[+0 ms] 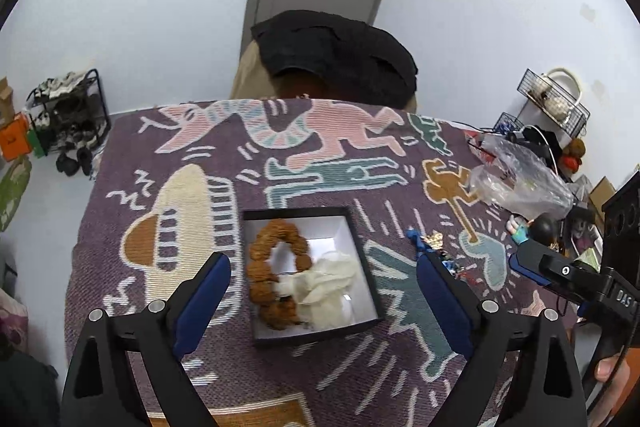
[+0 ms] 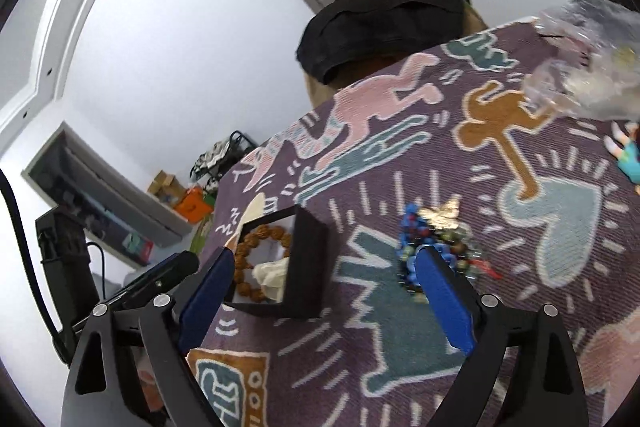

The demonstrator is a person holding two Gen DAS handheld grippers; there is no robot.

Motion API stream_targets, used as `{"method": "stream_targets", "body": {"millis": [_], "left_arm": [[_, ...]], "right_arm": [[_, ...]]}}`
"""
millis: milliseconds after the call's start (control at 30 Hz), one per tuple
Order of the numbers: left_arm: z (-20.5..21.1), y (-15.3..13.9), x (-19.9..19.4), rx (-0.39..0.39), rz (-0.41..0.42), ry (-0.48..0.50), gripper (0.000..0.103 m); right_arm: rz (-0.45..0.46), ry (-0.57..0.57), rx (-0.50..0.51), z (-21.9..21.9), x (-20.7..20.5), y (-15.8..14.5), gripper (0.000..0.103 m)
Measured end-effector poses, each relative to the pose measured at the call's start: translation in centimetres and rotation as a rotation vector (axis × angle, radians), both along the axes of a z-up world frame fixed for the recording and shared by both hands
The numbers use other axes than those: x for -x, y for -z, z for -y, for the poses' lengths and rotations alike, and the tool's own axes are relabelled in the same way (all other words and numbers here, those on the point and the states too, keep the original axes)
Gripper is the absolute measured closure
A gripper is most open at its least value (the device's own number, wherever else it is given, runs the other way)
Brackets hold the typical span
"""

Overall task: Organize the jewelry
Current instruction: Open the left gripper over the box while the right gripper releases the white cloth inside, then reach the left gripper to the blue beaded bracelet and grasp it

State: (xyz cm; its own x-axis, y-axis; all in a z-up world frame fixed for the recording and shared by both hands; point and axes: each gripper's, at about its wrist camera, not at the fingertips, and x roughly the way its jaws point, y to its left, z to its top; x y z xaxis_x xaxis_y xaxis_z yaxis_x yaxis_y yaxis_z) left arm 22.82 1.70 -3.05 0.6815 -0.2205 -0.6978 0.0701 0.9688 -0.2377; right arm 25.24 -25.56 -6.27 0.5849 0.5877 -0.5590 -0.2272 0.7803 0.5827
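A black box with a white inside (image 1: 360, 247) sits on the patterned cloth. In it lie a brown bead bracelet (image 1: 264, 267) and a crumpled cream cloth (image 1: 324, 283). My left gripper (image 1: 324, 267) is open and empty above the box. A pile of jewelry (image 1: 430, 245) with blue beads and a gold piece lies right of the box. In the right wrist view my right gripper (image 2: 324, 259) is open and empty; its right finger (image 2: 436, 279) is beside the jewelry pile (image 2: 436, 227), and the box (image 2: 308, 259) with the bracelet (image 2: 256, 255) is between the fingers.
A purple cartoon-patterned cloth (image 1: 200, 155) covers the table. A clear plastic bag (image 1: 516, 179) and small figurines (image 1: 528, 227) lie at the right edge. A chair draped with a black garment (image 1: 336, 55) stands at the far side. A shoe rack (image 1: 68, 115) stands at the left wall.
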Motion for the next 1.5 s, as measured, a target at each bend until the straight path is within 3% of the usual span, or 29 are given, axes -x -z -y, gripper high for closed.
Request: {"method": "stream_targets", "body": {"millis": [633,867,1067,1267,1500], "left_arm": [[7.4,1.2,-1.5,0.019,-0.02,0.124,0.009],[10.0,2.6,-2.4,0.034,-0.079,0.173,0.036],[11.7,4.6,-3.1,0.049,-0.145,0.186,0.05],[13.0,7.0,-3.8,0.054,-0.212,0.188,0.053],[13.8,9.2,-4.9,0.063,-0.261,0.18,0.065]], "right_arm": [[-0.067,0.141,-0.027,8.1,1.2,3.7,0.011],[-0.068,0.163,-0.024,9.6,1.8,4.6,0.012],[-0.078,0.172,-0.035,10.6,1.9,5.2,0.017],[-0.089,0.178,-0.044,11.3,2.0,5.8,0.021],[-0.097,0.183,-0.053,11.8,1.9,6.3,0.027]]}}
